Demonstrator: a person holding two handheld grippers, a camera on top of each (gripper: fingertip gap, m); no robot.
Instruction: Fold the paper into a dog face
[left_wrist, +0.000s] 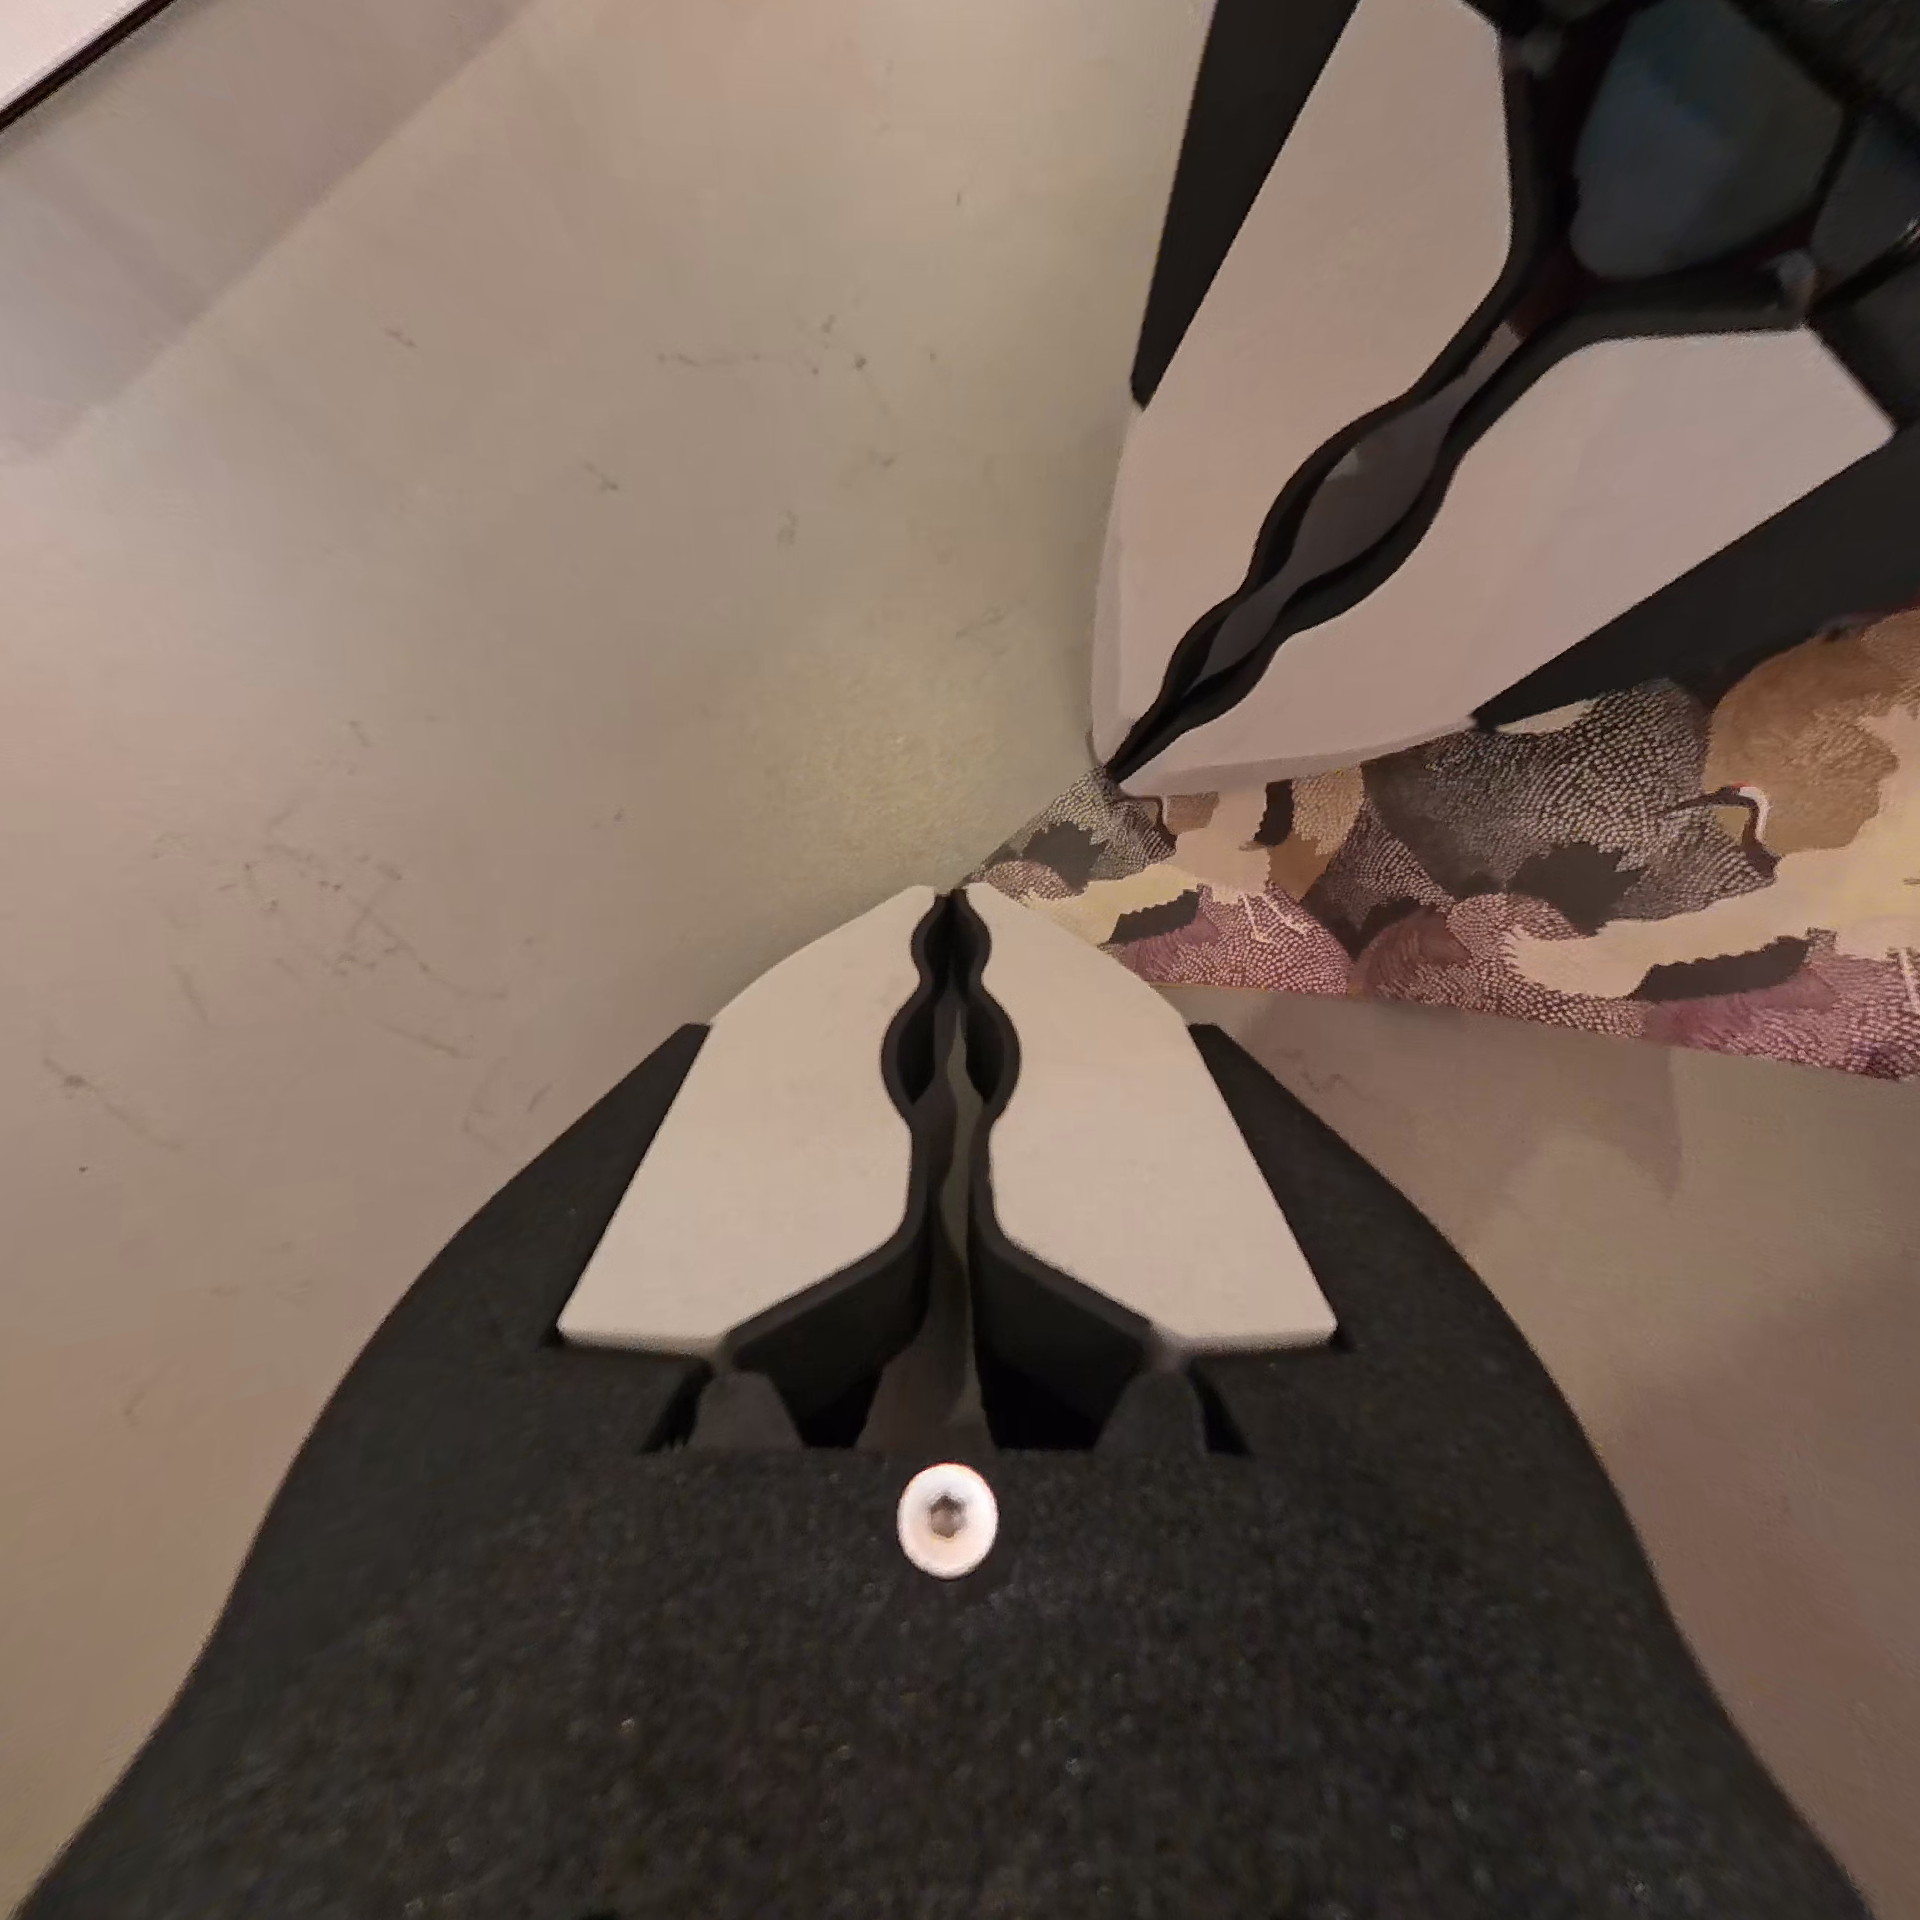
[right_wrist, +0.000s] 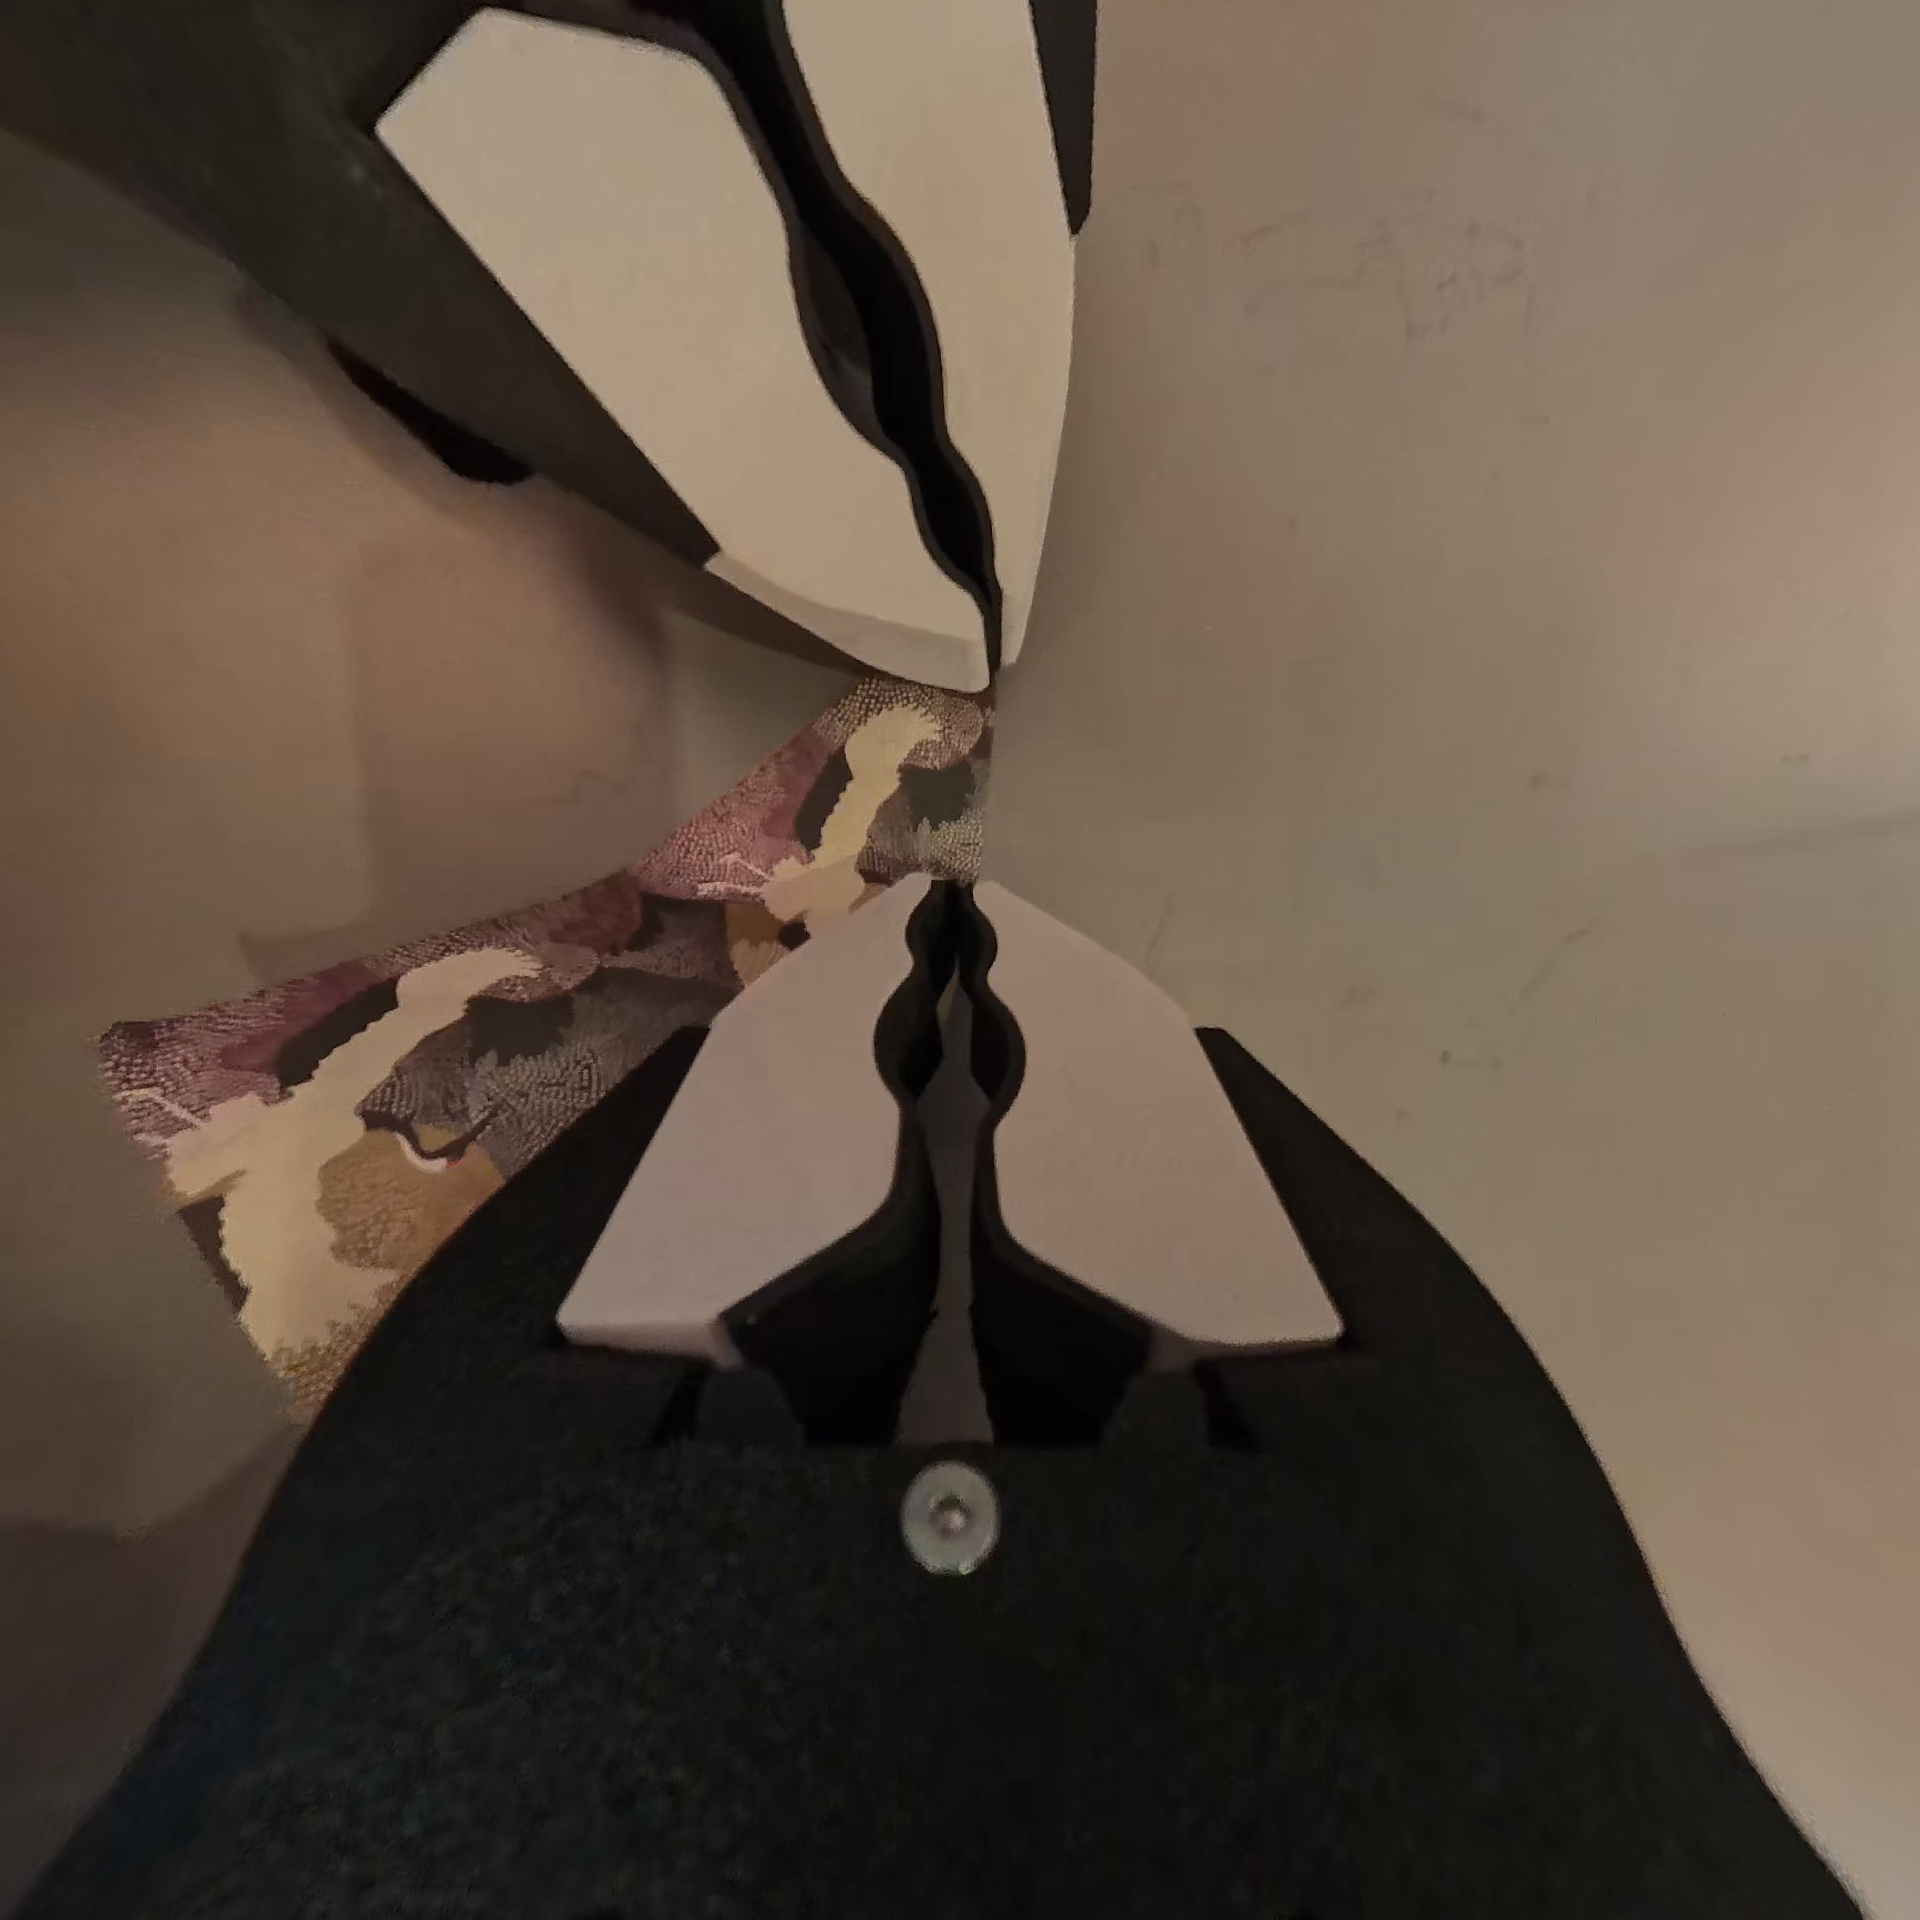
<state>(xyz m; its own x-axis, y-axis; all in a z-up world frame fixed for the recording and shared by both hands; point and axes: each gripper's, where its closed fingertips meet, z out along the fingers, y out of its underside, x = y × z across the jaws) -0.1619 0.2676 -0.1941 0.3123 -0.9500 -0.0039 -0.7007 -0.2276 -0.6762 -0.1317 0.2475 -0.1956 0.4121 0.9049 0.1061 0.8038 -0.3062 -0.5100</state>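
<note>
The paper (left_wrist: 1455, 894) is printed with cranes in purple, cream and brown. It lies at the right of the left wrist view and at the left of the right wrist view (right_wrist: 499, 1049). Its short end sits between the two grippers' tips. My left gripper (left_wrist: 954, 902) is shut, pinching the lower corner of that end. My right gripper (left_wrist: 1117, 774) comes in from the upper right, shut on the other corner. In the right wrist view my right gripper (right_wrist: 954, 888) is below and the left gripper (right_wrist: 992, 675) is above. The paper's lower edge casts a shadow, so it seems slightly raised.
The pale beige tabletop (left_wrist: 520, 623) is scuffed and fills most of both views. A white, dark-edged thing (left_wrist: 62, 42) shows at the far upper left corner. About 4 centimeters separates my left fingertips from my right.
</note>
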